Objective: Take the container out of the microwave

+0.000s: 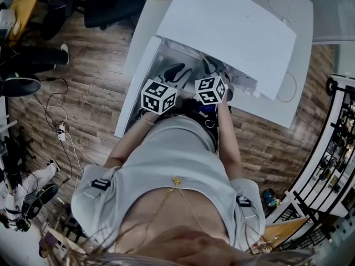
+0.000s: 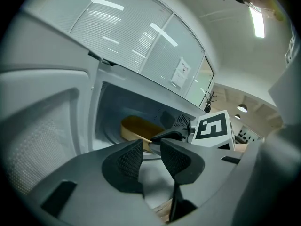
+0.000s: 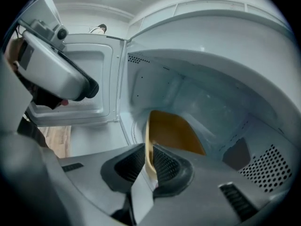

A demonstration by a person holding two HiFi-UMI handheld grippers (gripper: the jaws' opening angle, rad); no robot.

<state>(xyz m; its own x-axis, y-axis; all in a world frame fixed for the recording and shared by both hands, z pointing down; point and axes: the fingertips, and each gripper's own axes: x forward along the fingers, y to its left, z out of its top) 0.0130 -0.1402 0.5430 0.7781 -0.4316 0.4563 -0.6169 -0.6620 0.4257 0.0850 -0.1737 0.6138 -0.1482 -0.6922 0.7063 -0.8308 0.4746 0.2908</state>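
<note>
Both grippers sit at the open microwave (image 1: 233, 32). Right gripper (image 3: 148, 160) jaws are narrowly apart, straddling the yellow container (image 3: 174, 131) rim. Left gripper (image 2: 151, 149) jaws are narrowly apart, empty.

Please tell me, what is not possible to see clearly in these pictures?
Head view: the microwave roof covers the container and the tips of the left gripper and right gripper.
Left gripper view: both grippers cover part of the container.
Right gripper view: whether the pads press the rim.
</note>
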